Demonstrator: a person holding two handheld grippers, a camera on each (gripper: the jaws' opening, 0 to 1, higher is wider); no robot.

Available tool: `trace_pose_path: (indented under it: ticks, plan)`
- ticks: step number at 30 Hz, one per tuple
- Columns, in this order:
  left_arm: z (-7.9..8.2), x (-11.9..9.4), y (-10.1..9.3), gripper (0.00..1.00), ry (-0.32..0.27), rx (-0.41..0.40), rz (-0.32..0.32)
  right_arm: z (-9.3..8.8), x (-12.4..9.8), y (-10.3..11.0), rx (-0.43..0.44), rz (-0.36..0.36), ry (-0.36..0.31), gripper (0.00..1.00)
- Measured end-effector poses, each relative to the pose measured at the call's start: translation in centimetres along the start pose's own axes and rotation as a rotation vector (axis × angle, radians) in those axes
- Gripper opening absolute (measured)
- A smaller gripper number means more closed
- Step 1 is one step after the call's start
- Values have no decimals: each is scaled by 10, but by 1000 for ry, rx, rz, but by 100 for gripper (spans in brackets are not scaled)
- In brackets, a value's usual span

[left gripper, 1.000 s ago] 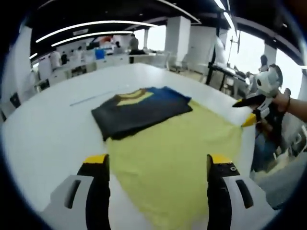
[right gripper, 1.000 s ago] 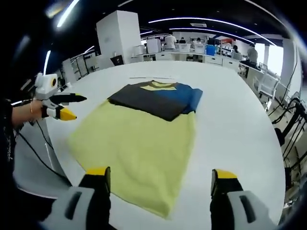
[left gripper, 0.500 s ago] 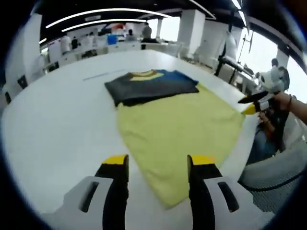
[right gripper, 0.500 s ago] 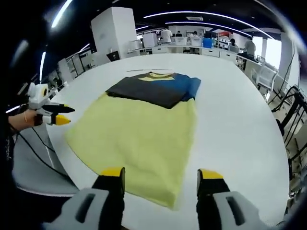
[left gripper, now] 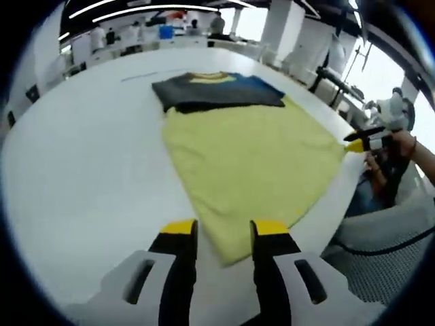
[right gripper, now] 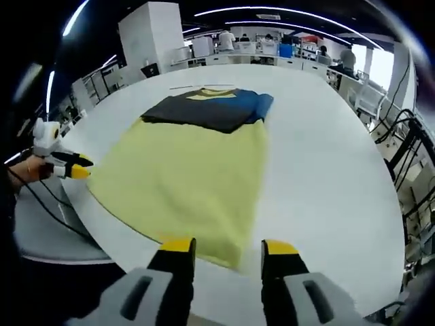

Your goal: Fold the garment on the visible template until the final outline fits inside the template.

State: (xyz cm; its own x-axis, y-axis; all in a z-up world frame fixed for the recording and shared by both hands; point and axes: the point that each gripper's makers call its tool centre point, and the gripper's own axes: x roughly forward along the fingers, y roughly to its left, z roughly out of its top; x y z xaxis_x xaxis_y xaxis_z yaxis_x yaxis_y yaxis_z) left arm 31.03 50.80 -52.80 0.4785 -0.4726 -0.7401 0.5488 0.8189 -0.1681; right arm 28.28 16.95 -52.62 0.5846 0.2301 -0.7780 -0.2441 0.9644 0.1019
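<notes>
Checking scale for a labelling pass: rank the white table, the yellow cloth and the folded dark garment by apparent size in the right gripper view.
Largest to smallest:
1. white table
2. yellow cloth
3. folded dark garment
The garment lies farther from the camera, so it may look smaller than it is.

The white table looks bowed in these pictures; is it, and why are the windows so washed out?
Left gripper view: fisheye bends the white table; windows blow out, the yellow cloth stays evenly lit. Right gripper view: same bowing, ceiling strip lights curve.
</notes>
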Motion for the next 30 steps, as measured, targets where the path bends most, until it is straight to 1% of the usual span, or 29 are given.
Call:
trace_pose_path:
  ticks: [2,3,7,9,11,12,16,18,20,22,25,26,27,28,30]
  plan:
    - [-2,0,1,26,9,1,5,1,0,-2,16,-5,-2,33]
    - [-4,0,1,25,22,-16,9,0,1,-4,27,-11,2,32]
    - [-9,-1,3,20,42,-32,17,3,0,-3,67,-10,-8,28]
    - [-12,0,4,20,45,-32,19,4,3,-11,86,-19,-9,25]
    - [-15,0,6,18,48,-36,23,3,6,-15,77,-32,3,21]
    - [-14,0,7,17,42,-36,28,4,7,-15,72,-35,7,19]
    - [-13,0,3,15,44,-44,19,4,11,-11,45,-34,32,19]
    - [-14,1,3,16,53,-34,18,2,12,-11,34,-36,41,18]
    - [-15,1,3,15,59,-18,23,-2,13,-11,27,-39,55,15]
    - [-17,1,5,13,59,-20,37,-5,13,-10,30,-31,65,15]
    - [-16,0,3,12,53,-18,44,-17,11,-8,22,-33,113,12]
    - [-17,0,2,10,57,-20,47,-19,11,-9,21,-35,116,10]
    - [-18,0,0,9,67,-22,43,-16,11,-11,10,-39,88,9]
    - [-19,0,0,8,72,-19,44,-19,10,-10,29,-33,101,7]
    - [-20,0,0,7,74,-19,44,-17,11,-11,40,-30,92,5]
